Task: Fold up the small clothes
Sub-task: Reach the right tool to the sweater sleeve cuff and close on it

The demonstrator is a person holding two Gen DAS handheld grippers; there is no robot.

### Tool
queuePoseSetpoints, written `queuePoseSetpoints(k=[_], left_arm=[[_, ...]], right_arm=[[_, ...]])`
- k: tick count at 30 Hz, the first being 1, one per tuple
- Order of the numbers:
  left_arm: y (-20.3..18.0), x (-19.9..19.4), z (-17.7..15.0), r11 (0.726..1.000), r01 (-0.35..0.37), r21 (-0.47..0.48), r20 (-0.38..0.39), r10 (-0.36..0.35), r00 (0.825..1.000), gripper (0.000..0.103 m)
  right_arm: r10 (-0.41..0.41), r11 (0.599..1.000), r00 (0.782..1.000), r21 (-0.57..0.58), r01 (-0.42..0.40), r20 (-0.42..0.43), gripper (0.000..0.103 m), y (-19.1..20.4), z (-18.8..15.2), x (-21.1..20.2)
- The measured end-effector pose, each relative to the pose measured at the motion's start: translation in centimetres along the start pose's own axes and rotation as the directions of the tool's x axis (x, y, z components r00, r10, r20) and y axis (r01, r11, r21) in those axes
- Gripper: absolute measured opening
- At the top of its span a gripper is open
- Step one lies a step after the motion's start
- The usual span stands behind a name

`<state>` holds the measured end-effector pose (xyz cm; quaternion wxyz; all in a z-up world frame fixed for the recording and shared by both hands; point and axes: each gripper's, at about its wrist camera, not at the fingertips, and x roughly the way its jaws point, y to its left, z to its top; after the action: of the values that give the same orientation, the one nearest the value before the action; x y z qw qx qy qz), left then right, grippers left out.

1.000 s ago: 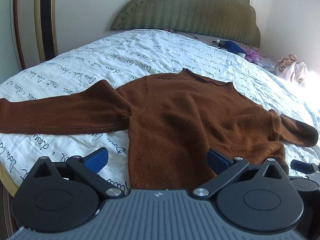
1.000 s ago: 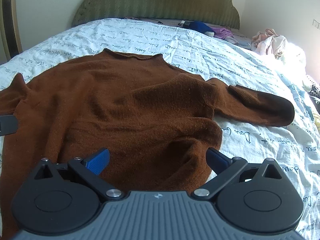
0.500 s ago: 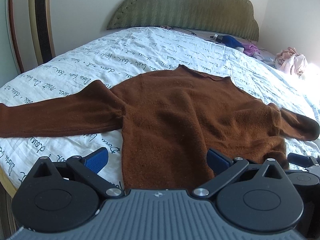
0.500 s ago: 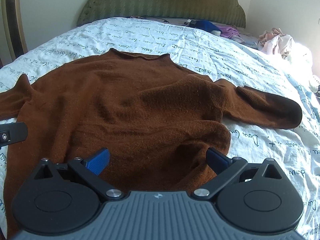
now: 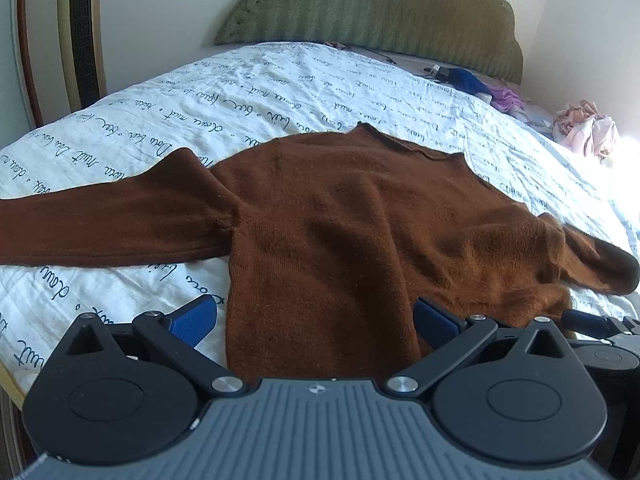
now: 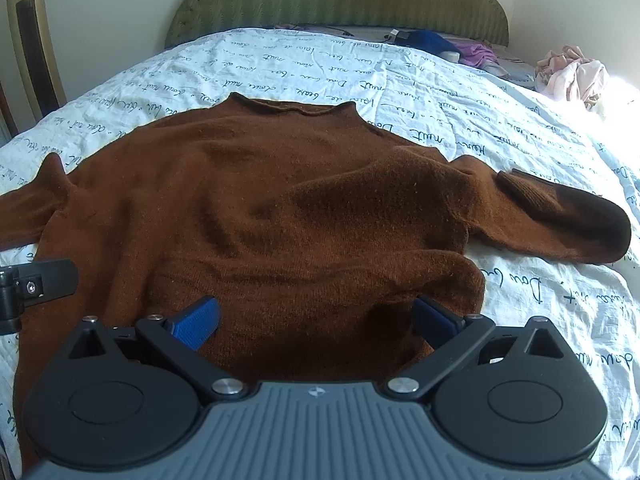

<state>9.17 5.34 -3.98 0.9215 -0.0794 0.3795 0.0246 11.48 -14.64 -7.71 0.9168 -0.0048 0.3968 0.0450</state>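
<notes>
I am holding both the left gripper [image 5: 314, 318] and right gripper [image 6: 314, 316] spread wide over the brown sweater [image 6: 260, 208]; its bumpy bottom edge could be bunching if I am grabbing crooked.

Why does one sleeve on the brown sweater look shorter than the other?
The sweater isn't flat. Its right sleeve is doubled back on itself, cuff pointing inward, while the left sleeve lies straight. The hem corner near it is rumpled too.

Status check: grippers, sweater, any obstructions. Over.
Left gripper open, right gripper open, both empty at hem. Brown sweater flat, unfolded; right sleeve doubled back. Clothes pile far off. Over.
</notes>
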Motion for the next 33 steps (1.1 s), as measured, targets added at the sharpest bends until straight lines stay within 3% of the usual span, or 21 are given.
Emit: queuePoseSetpoints(k=[6,8,11,14,20,25,28,33], left_arm=[[0.3,0.1,0.4,0.995,0.051,-0.085,0.061,-0.046,0.997,0.103],[0.2,0.7,0.8,0.992,0.074,-0.099,0.025,-0.072,0.997,0.103],[-0.7,1.4,1.3,0.997,0.045,-0.064,-0.002,-0.046,0.999,0.103],[-1.8,1.3,1.5,0.999,0.039,-0.025,-0.003,-0.039,0.999,0.103],[-3.3,1.2,1.7,0.999,0.036,-0.002,0.026,-0.036,0.999,0.103],[-3.9,2.0,2.2,1.0,0.01,-0.014,0.013,-0.01,1.0,0.103],[-4.5,2.8,2.8,0.999,0.04,-0.011,-0.017,-0.04,0.999,0.103],[-6.2,4.9,3.8,0.992,0.114,0.046,-0.06,-0.111,0.992,0.103]], right_arm=[[0.055,0.998,0.998,-0.017,-0.055,0.039,0.103,-0.4,1.0,0.3],[0.05,0.999,0.998,-0.018,-0.049,0.048,0.103,-0.6,1.2,0.5],[0.144,0.99,0.984,-0.008,-0.144,0.106,0.103,-1.4,1.1,0.5],[0.178,0.984,0.976,-0.011,-0.178,0.128,0.103,-1.9,1.3,0.5],[0.231,0.97,0.969,0.054,-0.236,0.092,0.103,-3.9,2.3,1.3],[0.149,0.988,0.983,0.016,-0.152,0.11,0.103,-5.3,2.7,2.0],[0.068,0.998,0.987,0.0,-0.069,0.145,0.103,-7.2,2.6,2.1],[0.018,0.999,0.995,0.027,-0.021,0.097,0.103,-11.4,2.9,3.6]])
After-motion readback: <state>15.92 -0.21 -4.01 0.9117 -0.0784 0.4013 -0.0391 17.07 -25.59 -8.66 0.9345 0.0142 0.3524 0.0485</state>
